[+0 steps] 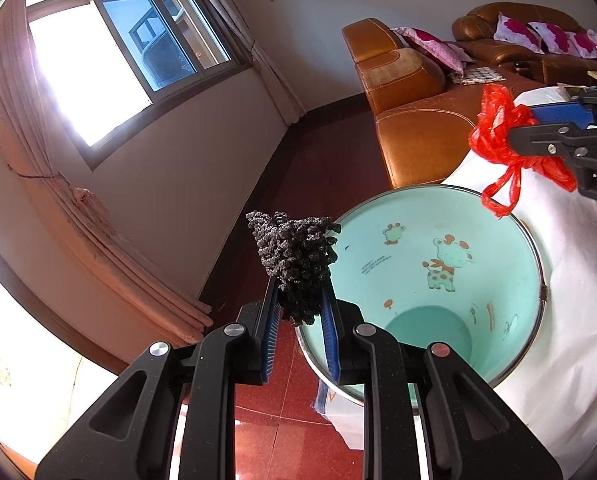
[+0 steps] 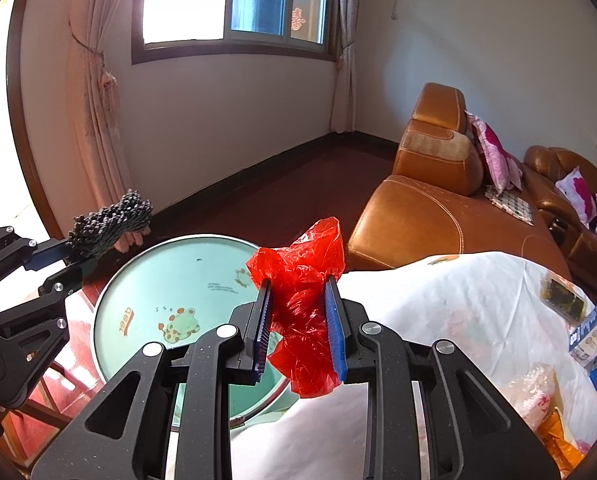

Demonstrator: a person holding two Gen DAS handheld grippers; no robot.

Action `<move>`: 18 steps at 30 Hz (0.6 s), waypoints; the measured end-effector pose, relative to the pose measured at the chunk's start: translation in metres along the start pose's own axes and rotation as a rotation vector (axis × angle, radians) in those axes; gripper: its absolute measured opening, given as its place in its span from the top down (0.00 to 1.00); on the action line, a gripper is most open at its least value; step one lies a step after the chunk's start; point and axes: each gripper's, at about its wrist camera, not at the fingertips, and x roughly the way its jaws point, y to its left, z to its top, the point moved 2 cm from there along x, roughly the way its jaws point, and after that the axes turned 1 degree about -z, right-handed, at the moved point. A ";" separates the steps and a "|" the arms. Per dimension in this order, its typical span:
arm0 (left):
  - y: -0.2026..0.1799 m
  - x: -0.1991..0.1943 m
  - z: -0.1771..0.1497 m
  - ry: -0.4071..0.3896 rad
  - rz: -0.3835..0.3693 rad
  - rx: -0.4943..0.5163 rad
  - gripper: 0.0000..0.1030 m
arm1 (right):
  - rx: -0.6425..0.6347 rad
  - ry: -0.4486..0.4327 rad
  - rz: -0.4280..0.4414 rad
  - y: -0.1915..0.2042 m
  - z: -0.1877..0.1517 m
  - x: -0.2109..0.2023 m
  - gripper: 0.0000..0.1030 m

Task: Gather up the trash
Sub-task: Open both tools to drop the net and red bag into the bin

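Brown leather sofa (image 2: 426,216) along far wall with pink floral pillows (image 2: 494,156), well apart from the work area. White patterned tablecloth (image 2: 450,312) draped over table at right, carrying a blue printed box (image 2: 594,332), a dark packet (image 2: 562,294) and crinkled clear wrapping (image 2: 538,392) near right edge. Mint-green trash bin (image 1: 430,264) with cartoon giraffe prints and metal rim, standing on red floor just beside the tablecloth edge, interior visible down to the bottom. Left gripper (image 1: 300,300) clamped on dark grey chenille rag (image 1: 294,256), blue-padded fingers (image 1: 330,328) pressing both sides of it, bulk of rag sticking out past fingertips; held above the bin's near-left rim in left wrist view, above the far-left rim in right wrist view (image 2: 110,224). Right gripper (image 2: 298,308) clamped on crumpled red plastic bag (image 2: 302,280), bag bunched between the pads with a fold hanging below and a peak rising above; held over the bin's right rim where it meets the tablecloth. Same bag seen from left wrist view (image 1: 502,136) with a loose loop dangling toward the bin mouth. Neither item inside the bin.
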 end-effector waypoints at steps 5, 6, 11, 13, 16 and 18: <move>-0.003 -0.001 -0.001 -0.006 -0.016 0.005 0.79 | -0.013 0.007 0.018 0.007 -0.001 0.004 0.75; -0.005 -0.002 -0.001 -0.009 -0.024 0.008 0.78 | -0.015 0.009 0.026 0.007 -0.002 0.005 0.74; -0.015 -0.007 -0.001 -0.038 -0.046 0.020 0.50 | -0.013 0.005 0.047 0.009 -0.004 0.008 0.52; -0.017 -0.008 -0.001 -0.040 -0.057 0.022 0.49 | 0.000 0.008 0.041 0.007 -0.005 0.008 0.52; -0.017 -0.010 0.000 -0.052 -0.046 0.013 0.37 | 0.018 0.004 0.029 0.002 -0.006 0.003 0.51; -0.017 -0.011 0.000 -0.043 -0.053 0.006 0.36 | 0.039 0.001 0.012 -0.002 -0.007 -0.003 0.51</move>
